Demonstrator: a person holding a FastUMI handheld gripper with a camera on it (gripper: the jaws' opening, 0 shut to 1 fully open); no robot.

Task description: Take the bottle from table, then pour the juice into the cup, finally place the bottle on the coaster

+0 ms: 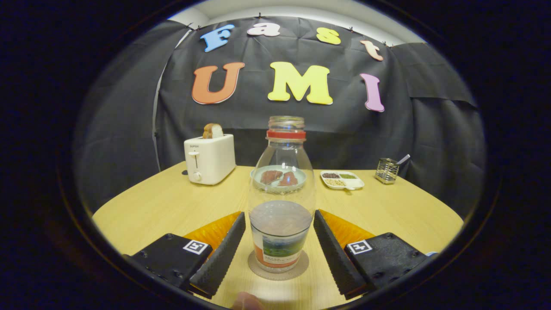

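While bottle (282, 193) stands upright on coaster (278, 266), lower centre of frame, tool (280, 241) sits spread wide, fingers (224, 254) flanking it, apparently clear of glass, gripping nothing. Bottle uncapped, part full. Risk: finger clipping bottle side on move, tipping it off coaster, spilling over worktop (163, 206). Cup: cannot tell.

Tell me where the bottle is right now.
In the gripper view, the bottle stands upright on the round coaster on the table, between the open claw fingers, neither touching it; the plate lies beyond it.
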